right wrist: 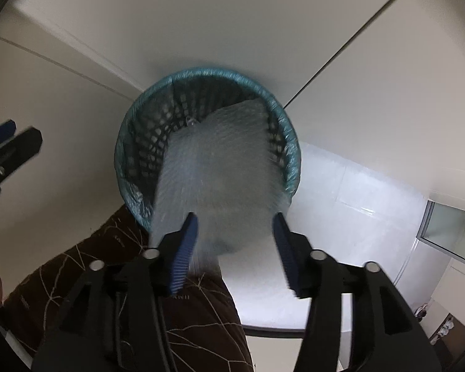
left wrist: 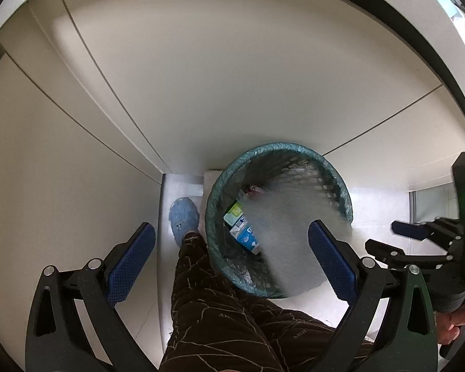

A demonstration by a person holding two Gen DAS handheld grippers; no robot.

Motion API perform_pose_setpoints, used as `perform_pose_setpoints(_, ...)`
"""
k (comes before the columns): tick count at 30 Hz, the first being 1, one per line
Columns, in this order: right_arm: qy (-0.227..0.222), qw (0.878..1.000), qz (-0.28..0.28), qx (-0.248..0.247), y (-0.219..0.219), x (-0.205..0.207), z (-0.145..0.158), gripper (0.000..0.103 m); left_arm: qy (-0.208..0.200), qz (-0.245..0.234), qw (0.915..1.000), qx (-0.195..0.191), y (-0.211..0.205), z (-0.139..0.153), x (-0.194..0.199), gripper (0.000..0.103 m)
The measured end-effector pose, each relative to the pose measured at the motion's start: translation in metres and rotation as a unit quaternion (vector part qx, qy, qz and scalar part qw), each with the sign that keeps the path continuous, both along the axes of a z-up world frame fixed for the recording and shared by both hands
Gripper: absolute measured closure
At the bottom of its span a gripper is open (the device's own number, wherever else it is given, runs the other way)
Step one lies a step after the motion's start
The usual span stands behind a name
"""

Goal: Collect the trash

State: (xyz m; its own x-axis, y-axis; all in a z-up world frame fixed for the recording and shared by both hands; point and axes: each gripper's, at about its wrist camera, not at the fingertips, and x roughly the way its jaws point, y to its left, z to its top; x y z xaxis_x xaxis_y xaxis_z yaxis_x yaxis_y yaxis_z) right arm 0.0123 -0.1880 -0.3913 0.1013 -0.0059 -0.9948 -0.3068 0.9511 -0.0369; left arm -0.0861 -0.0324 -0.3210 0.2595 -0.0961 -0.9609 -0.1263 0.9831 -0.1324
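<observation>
A black mesh waste bin (left wrist: 341, 183) lined with a teal bag stands on the floor against a cream cabinet; it also shows in the right wrist view (right wrist: 133, 142). A blurred sheet of bubble wrap (left wrist: 294, 232) hangs over the bin's mouth, free of both grippers; in the right wrist view the sheet (right wrist: 220, 179) is just beyond my fingers. A blue and green carton (left wrist: 241, 226) lies in the bin. My left gripper (left wrist: 232, 263) is open above the bin. My right gripper (right wrist: 235, 245) is open, also seen at the right of the left view (left wrist: 396, 235).
The person's leg in dark patterned trousers (left wrist: 220, 310) and a blue slipper (left wrist: 184, 217) stand just left of the bin. Cream cabinet doors (left wrist: 217, 77) rise behind it. White tiled floor (right wrist: 341, 192) lies to the right, with a glass panel (right wrist: 449, 226) at far right.
</observation>
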Motion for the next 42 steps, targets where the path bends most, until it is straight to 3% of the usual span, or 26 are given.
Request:
perform_pose_setpoints(6, -0.067, 0.997, -0.024, 0.029, -0.016, -0.002, 0.048, 0.024, -0.01, -0.009, 0.9999, 0.003, -0.008, 0.014, 0.001, 0.006)
perform_pose_setpoints(11, -0.149, 0.987, -0.035, 0.045, -0.027, -0.013, 0.11, 0.009, -0.026, -0.009, 0.9996, 0.007, -0.011, 0.049, 0.001, 0.006)
perform_pose_setpoints(14, -0.198, 0.978, -0.046, 0.054, -0.036, -0.025, 0.158, 0.009, -0.037, -0.006, 0.9993, 0.004, -0.014, 0.085, 0.001, 0.008)
perform_pose_setpoints(18, -0.229, 0.969, -0.06, 0.068, -0.047, -0.036, 0.211, 0.009, -0.071, -0.007, 0.9974, 0.001, -0.015, 0.144, -0.001, 0.007)
perform_pose_setpoints(25, -0.272, 0.956, -0.074, 0.08, -0.054, -0.06, 0.277, 0.009, -0.096, 0.01, 0.9953, 0.005, -0.01, 0.229, -0.01, 0.006)
perform_pose_setpoints(32, -0.283, 0.951, -0.091, 0.088, -0.056, -0.079, 0.314, 0.008, -0.112, 0.016, 0.9935, 0.012, -0.016, 0.271, -0.025, 0.006)
perform_pose_setpoints(42, -0.277, 0.952, -0.095, 0.087, -0.051, -0.083, 0.315, 0.008, -0.11, -0.005, 0.9939, 0.01, -0.023, 0.275, -0.03, 0.006)
